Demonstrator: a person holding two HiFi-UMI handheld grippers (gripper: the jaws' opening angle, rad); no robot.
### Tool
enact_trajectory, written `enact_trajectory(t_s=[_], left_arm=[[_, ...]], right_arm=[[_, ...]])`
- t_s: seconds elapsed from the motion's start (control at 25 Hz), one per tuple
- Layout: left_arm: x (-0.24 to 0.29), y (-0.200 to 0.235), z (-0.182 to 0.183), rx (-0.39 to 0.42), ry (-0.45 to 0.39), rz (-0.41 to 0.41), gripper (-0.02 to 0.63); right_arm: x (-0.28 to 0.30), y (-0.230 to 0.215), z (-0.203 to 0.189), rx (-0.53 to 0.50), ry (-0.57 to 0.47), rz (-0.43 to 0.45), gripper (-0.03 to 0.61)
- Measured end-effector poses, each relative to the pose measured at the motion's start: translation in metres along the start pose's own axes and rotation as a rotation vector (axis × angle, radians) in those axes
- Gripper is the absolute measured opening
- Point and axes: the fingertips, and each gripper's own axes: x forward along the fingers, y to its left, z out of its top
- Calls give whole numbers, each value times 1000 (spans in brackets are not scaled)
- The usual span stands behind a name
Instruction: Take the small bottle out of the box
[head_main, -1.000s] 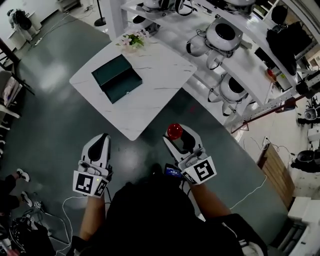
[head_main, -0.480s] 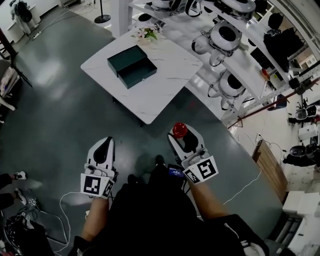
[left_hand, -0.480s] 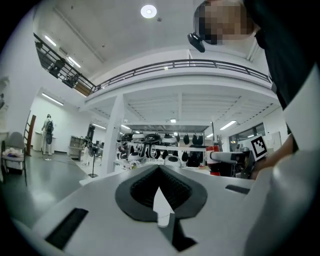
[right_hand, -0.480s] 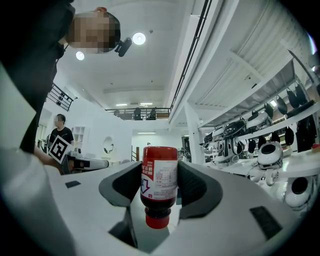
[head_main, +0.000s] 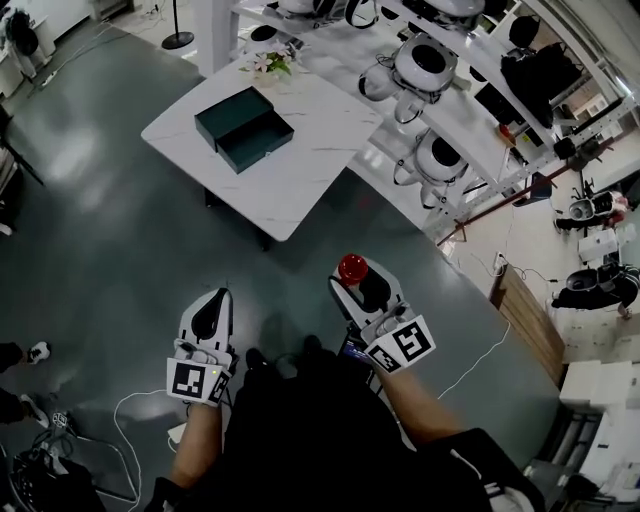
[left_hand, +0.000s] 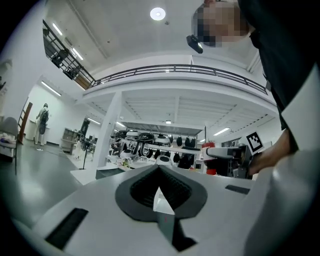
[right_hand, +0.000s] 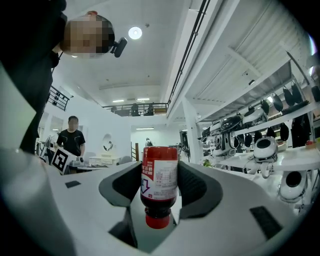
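The small red bottle (head_main: 351, 268) sits between the jaws of my right gripper (head_main: 353, 282), which is shut on it over the grey floor. In the right gripper view the bottle (right_hand: 159, 181) lies with its red cap toward the camera and its white label facing up, pinched by the right gripper (right_hand: 160, 186). The dark green box (head_main: 243, 127) stands open on the white marble table (head_main: 310, 150), far ahead of both grippers. My left gripper (head_main: 212, 306) is shut and holds nothing; its pads meet in the left gripper view (left_hand: 159, 170).
White shelves (head_main: 470, 120) with round robot heads run along the right behind the table. A small flower bunch (head_main: 266, 63) stands at the table's far corner. A white cable (head_main: 130, 410) trails on the floor. A person (right_hand: 73, 139) stands in the distance.
The table and box have drawn farther away in the head view. The right gripper still holds the bottle and the left stays shut.
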Motion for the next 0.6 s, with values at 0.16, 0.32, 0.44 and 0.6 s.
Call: enact_trajectory(t_s=[0.16,0.32,0.44,0.6], left_arm=[[12,-5,2,-7,3,46,14],[21,-22,17,20,15,83,14],[29,-37,18,65,44,82,14],[33,-50,24,97,52,95,14]], right_arm=[[-6,-14,1,-6,-31,37,233],[-14,-20,16,-49,-68,90,233],[-26,-22,24,-71,-93,126,233],[-34,-31,19,-34,-101,134,233]])
